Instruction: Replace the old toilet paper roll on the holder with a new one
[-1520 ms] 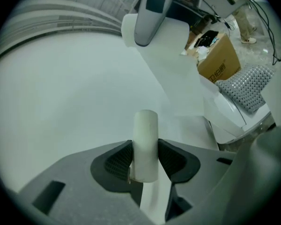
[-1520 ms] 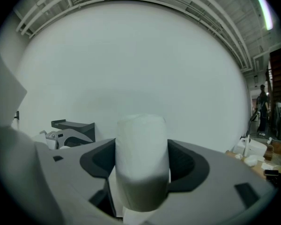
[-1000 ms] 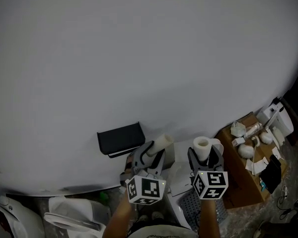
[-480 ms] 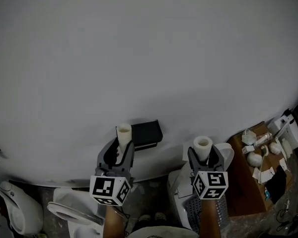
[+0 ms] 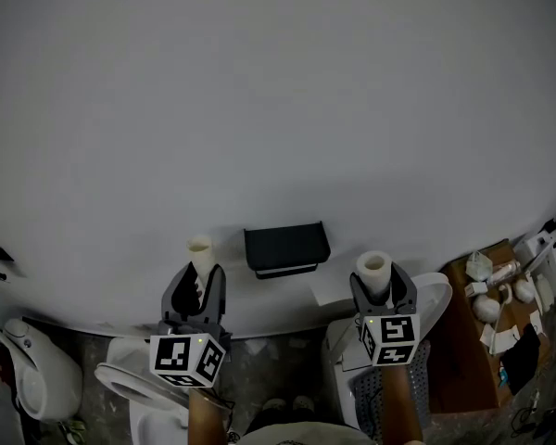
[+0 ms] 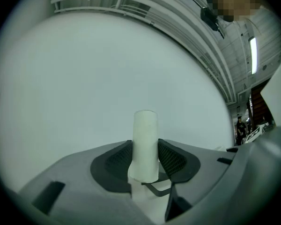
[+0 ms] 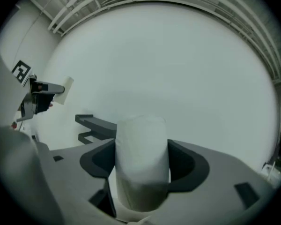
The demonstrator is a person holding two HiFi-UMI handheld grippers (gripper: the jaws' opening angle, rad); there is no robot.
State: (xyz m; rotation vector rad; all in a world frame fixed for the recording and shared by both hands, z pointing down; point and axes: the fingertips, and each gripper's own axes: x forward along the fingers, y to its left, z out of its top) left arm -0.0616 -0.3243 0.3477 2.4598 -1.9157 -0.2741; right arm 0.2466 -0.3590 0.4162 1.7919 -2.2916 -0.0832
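Observation:
A black wall holder (image 5: 285, 247) hangs with nothing on it between my two grippers. My left gripper (image 5: 197, 284) is shut on a thin bare cardboard tube (image 5: 200, 252), held upright to the left of the holder. In the left gripper view the tube (image 6: 145, 142) stands between the dark pads (image 6: 118, 159). My right gripper (image 5: 378, 287) is shut on a full white toilet paper roll (image 5: 373, 271), to the right of the holder. In the right gripper view the roll (image 7: 141, 161) fills the jaws, and the holder (image 7: 96, 124) shows to its left.
A white toilet (image 5: 130, 387) stands below my left gripper, another white fixture (image 5: 37, 378) at the far left. A white seat (image 5: 437, 297) and a brown box (image 5: 463, 350) topped with small white items lie at the right. The plain wall fills the upper view.
My left gripper has carried the tube from the holder's right side to its left and rolled it upright. The right gripper keeps its roll; the holder now sits between both grippers.

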